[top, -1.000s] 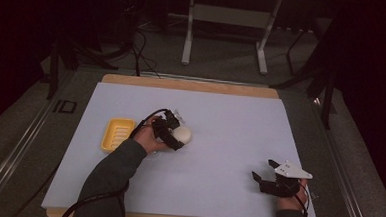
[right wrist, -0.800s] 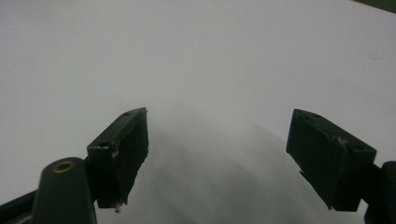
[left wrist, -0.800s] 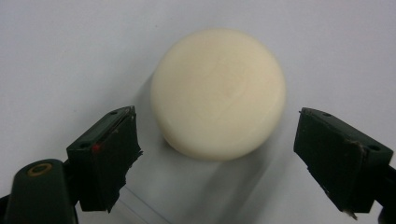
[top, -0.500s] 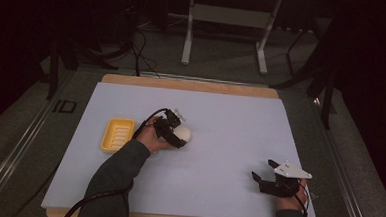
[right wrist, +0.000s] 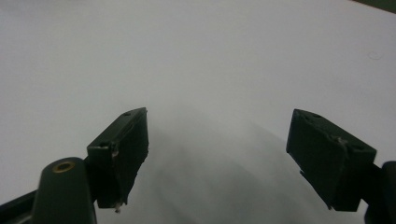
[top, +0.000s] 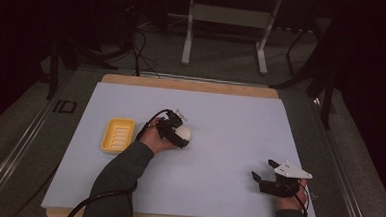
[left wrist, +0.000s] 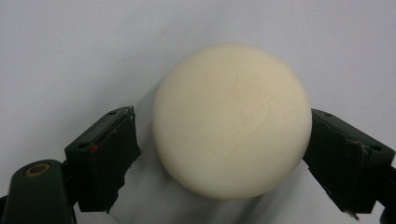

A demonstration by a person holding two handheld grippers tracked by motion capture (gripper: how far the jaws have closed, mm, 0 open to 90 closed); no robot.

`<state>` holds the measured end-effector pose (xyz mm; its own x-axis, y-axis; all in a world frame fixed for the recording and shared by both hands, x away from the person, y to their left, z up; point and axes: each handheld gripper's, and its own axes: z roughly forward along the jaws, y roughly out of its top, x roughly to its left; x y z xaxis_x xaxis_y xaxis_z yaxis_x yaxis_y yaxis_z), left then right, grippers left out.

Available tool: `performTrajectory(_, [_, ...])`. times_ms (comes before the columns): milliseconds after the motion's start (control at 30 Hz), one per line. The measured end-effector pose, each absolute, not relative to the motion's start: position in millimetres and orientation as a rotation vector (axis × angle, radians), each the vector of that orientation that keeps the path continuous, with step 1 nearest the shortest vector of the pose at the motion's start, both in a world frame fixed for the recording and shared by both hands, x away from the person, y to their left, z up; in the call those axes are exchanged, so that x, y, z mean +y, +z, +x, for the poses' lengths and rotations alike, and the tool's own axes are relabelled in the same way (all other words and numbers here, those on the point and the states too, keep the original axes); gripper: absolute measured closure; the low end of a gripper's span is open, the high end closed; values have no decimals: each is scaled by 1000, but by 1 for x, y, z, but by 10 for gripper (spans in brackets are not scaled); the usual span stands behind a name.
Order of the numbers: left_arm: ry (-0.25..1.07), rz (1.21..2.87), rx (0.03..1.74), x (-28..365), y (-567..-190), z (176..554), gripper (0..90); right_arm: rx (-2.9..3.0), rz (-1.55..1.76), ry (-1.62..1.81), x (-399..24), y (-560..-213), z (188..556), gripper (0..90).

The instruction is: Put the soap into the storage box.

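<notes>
Soap (left wrist: 232, 120) (oval, stamped face up), long axis across the released left gripper (left wrist: 224, 151) fingers; right gripper (right wrist: 217, 158) released.

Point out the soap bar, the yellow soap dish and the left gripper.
soap bar (left wrist: 232, 120): left gripper view, middle of its rounded top face.
yellow soap dish (top: 118, 134): high view, ribbed floor of the dish.
left gripper (top: 178, 133): high view, between its fingertips at the soap.

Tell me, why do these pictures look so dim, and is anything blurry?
High view: the room behind is nearly black, only the table is lit. Left gripper view: the soap bar is sharp and evenly lit, with a soft shadow beneath. Right gripper view: the sheet between the jaws looks hazy, with a broad grey shadow.
</notes>
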<state>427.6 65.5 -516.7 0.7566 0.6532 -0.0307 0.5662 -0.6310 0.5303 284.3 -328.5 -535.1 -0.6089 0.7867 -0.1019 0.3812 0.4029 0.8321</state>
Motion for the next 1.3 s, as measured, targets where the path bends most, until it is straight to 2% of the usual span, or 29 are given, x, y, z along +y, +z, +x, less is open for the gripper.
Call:
performTrajectory(400, [230,2452,896,58,-518,427,171,2177,993,1105,-328,-535,284,208])
performTrajectory(600, [233,2463,894,57,-519,427,224,2178,992,1105,-328,-535,284,208])
performTrajectory(1300, [221,2530,871,56,-515,426,246,2177,991,1106,-328,-535,284,208])
